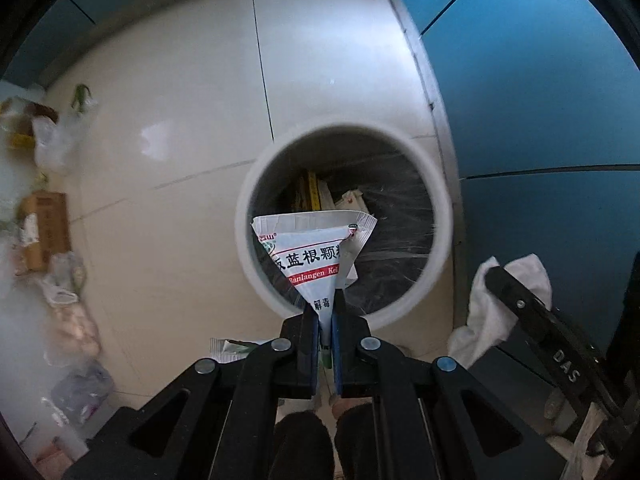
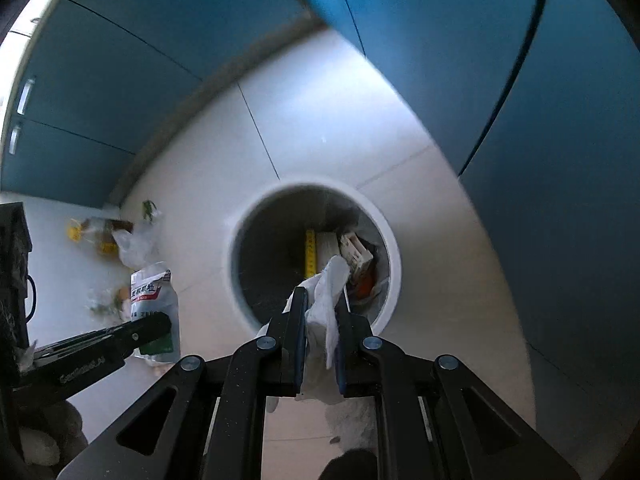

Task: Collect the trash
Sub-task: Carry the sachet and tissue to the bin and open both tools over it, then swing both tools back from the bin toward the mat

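Sachet (image 1: 316, 258), white with blue Chinese print and a red "Banlangen" band, pinched at its lower end between the fingers of the left gripper (image 1: 326, 312); its torn upper edge fans out ahead of the fingertips, over the near rim of the bin (image 1: 440, 200). Same sachet seen from the right wrist view (image 2: 154, 300), with the left gripper (image 2: 152, 326) clamped across its lower part, off to the left of the right fingers.

White tissue (image 2: 326, 300), crumpled, pinched between the fingers of the right gripper (image 2: 322, 300); it sticks out past the fingertips and hangs below them, above the near side of the bin (image 2: 394, 256). In the left view the tissue (image 1: 504, 300) shows wrapped around the right gripper (image 1: 496, 276), right of the left fingers.

Bin: round, white rim, dark liner, standing on pale floor tile (image 1: 180, 140) close to blue cabinet doors (image 1: 540, 100). Inside, ahead of both fingertips: a yellow strip (image 2: 310, 254) and a small carton (image 2: 356, 256), with other scraps too dim to identify.

Far left of the left fingers, loose litter (image 1: 52, 136) along the floor edge: clear plastic bags, a brown box (image 1: 44, 228). A further wrapper (image 1: 236, 350) on the floor just left of the fingers.
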The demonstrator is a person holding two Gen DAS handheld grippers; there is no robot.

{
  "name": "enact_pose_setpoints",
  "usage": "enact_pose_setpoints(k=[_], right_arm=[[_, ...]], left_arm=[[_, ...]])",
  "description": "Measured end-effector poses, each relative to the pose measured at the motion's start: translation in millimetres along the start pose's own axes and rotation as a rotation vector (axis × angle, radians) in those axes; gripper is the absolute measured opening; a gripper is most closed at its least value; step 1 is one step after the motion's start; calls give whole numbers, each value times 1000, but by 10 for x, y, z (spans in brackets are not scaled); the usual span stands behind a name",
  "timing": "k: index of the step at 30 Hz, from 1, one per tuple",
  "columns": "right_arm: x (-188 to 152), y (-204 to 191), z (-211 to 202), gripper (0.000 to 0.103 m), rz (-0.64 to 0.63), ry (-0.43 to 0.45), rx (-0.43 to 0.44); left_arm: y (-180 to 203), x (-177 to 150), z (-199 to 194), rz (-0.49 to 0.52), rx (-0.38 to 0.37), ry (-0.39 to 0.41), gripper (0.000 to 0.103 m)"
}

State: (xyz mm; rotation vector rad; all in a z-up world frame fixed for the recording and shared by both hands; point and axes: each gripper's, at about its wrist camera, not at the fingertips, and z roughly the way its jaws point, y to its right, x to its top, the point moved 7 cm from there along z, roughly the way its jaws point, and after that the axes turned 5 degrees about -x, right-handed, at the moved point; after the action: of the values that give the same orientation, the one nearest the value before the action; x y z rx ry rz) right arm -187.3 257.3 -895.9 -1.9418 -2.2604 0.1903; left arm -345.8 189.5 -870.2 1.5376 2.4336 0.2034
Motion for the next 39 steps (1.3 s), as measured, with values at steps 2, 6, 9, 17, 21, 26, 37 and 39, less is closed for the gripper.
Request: enact_pose_setpoints(k=[2,6,9,17,21,26,37,39], right_arm=[[3,112,322,12,3,-21,5],[-41,183,780,12,2,-65,26],[-37,173,916,13,-4,-83,39],[-34,164,938,47,-16,-116,29],[-28,124,818,59,-30,-105,15],[-39,95,589,100,-73,-85,-46],[-169,-62,-502,103,-191,-29,-222],[-197,-128,-799,103,-205,-17,-232]], left_arm=[[-60,5,186,-4,3,-16,4],[-143,20,365,-15,1,-40,8],[-154,36,328,-35,-5,-26,9],[-242,80,90,-27,32,37,82],[-310,75,-51,-27,69,56,102],[-356,12,-291,-17,134,102,102],[-287,-450,-1304,-16,225,172,102],[-234,-550,-1574,-7,233,187,102]])
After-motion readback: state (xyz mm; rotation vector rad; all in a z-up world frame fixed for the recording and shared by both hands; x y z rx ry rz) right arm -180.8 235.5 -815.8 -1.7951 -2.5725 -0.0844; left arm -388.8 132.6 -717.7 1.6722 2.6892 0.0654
